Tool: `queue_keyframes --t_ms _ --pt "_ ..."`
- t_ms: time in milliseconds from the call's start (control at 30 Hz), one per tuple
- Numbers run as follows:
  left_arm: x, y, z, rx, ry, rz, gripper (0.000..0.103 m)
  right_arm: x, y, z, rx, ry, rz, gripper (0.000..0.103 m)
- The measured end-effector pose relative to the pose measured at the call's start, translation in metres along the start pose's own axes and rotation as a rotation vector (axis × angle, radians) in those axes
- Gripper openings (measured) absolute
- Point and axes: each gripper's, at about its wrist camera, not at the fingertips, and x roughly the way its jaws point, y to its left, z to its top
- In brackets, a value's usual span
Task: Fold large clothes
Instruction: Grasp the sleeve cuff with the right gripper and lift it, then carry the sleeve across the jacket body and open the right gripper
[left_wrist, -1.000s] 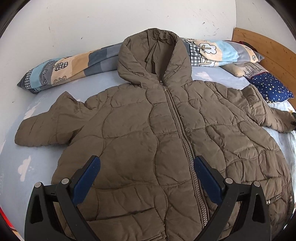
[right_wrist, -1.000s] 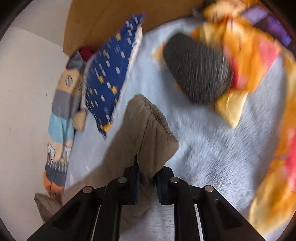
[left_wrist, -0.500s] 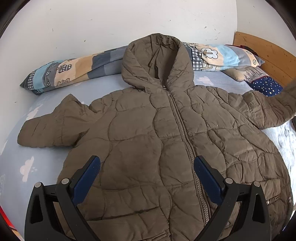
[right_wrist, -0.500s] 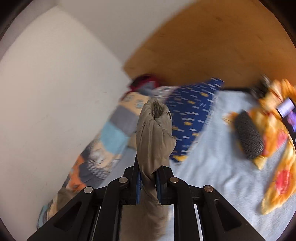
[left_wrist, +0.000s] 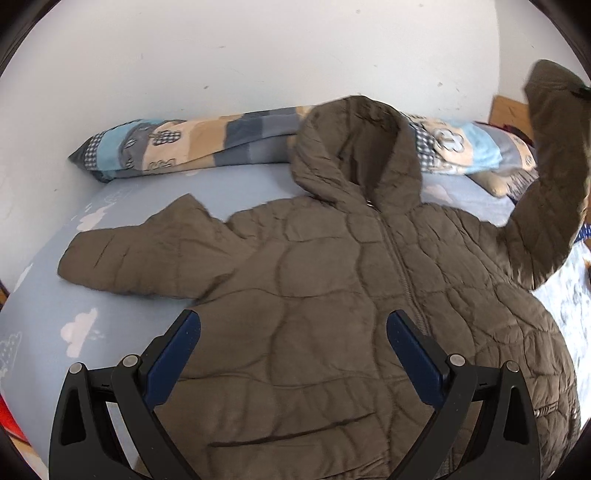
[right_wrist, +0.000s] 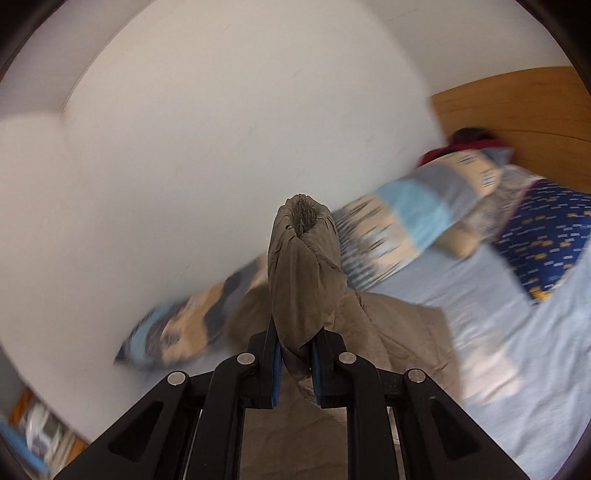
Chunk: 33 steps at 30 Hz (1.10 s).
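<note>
Jacket lies face up on the bed, zipped, hood toward the wall w/ the long striped pillow behind it. Its long axis runs hood-to-hem, roughly straight away from the left tongs.

Right tongs are pinching the cuff of one sleeve, pads pressed tight on the fabric, cuff end poking up past the tips. In the left view that sleeve stands raised off the bed at the jacket's right side, clear of the body.

Left tongs are spread wide, nothing between them, hovering over the lower front just left of the zip.

What matters next, imo: the lifted sleeve has to travel across toward the zip line, i.e. sideways to the long axis. The right hand already has it. The other sleeve lies flat, out to the left, nearer the left tongs.
</note>
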Motion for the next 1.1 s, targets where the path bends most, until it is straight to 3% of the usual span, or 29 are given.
queue_keyframes --t_ms 133,267,467,633,700,767,833,967,1100 --pt "-0.004 0.023 0.002 -0.031 -0.015 0.032 0.101 0.059 0.063 -0.056 -0.109 0.142 0.057 0.014" --pt "-0.004 0.043 0.003 -0.074 -0.007 0.058 0.101 0.12 0.086 -0.118 -0.173 0.3 0.063 0.014" --pt "-0.001 0.056 0.005 -0.113 0.011 0.078 0.101 0.206 0.076 -0.215 -0.204 0.54 0.034 0.014" --pt "0.002 0.055 0.004 -0.113 0.022 0.076 0.101 0.234 0.056 -0.265 -0.156 0.676 0.013 0.016" --pt "0.003 0.054 0.005 -0.112 0.022 0.076 0.101 0.234 0.051 -0.266 -0.135 0.676 0.029 0.02" --pt "0.003 0.053 0.005 -0.113 0.021 0.069 0.101 0.224 0.06 -0.263 -0.127 0.706 0.066 0.038" --pt "0.003 0.051 0.006 -0.112 0.017 0.069 0.101 0.215 0.063 -0.25 -0.116 0.719 0.121 0.041" --pt "0.002 0.05 0.006 -0.113 0.014 0.067 0.101 0.181 0.059 -0.197 -0.11 0.575 0.177 0.049" --pt "0.003 0.048 0.007 -0.113 0.015 0.064 0.101 0.159 0.016 -0.148 -0.038 0.419 0.046 0.051"
